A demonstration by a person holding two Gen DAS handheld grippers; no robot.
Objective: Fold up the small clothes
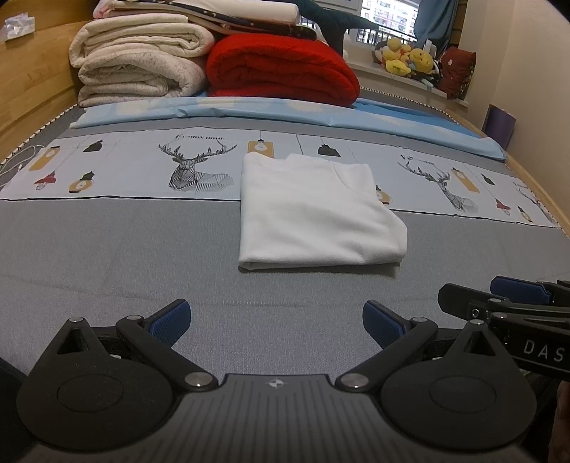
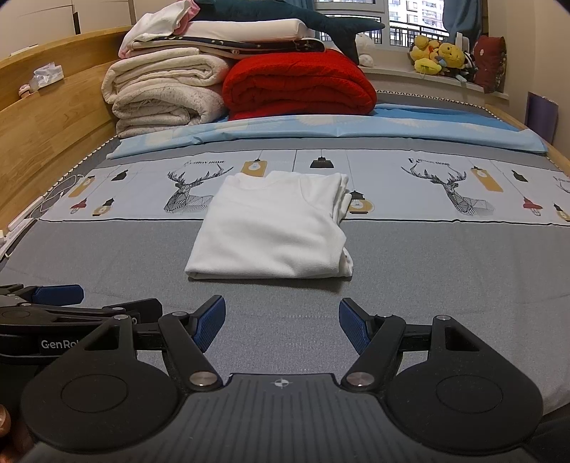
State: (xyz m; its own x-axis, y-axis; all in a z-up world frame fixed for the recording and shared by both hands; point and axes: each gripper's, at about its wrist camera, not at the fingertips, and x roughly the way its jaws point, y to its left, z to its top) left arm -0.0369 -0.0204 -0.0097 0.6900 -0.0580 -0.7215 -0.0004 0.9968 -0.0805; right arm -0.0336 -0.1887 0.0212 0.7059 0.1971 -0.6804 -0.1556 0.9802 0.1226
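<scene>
Left tool apart | right tool apart | folded white shirt ahead, untouched

Bed w/ folded white shirt mid, red blanket & cream blankets at back.

The place was a bedroom in a home. A bed with a wooden frame and a grey sheet with deer prints filled the view. Folded cream blankets and a red blanket were stacked at its far end. Yellow plush toys sat on the windowsill, and apartment buildings showed through the window.
</scene>
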